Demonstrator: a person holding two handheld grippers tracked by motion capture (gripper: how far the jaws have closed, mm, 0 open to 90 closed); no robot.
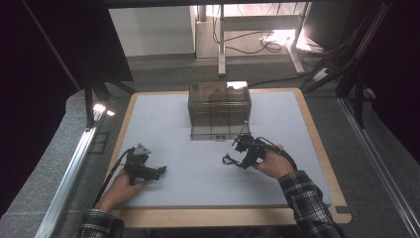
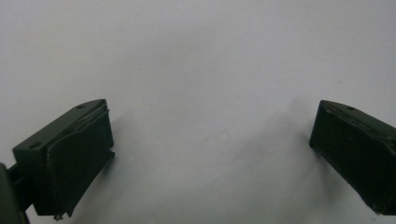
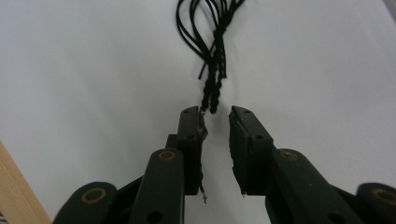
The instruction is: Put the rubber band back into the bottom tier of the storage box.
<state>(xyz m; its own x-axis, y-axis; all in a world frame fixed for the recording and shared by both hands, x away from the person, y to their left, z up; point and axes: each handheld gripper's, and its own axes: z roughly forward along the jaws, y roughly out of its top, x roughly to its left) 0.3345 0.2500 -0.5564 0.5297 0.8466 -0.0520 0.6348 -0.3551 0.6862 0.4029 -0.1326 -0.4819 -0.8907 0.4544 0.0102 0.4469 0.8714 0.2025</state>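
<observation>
Pale tabletop (image 1: 198,168); twisted black cord (image 3: 212,70) lengthwise away from narrowly parted right gripper (image 3: 217,116), loops farthest; left gripper (image 2: 210,140) wide, empty.

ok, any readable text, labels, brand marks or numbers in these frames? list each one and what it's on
None readable.
The clear storage box carries no label that can be made out in the high view; its contents are too blurred to tell.
The right gripper, the left gripper, the black cord bundle and the table mat show no print.
</observation>
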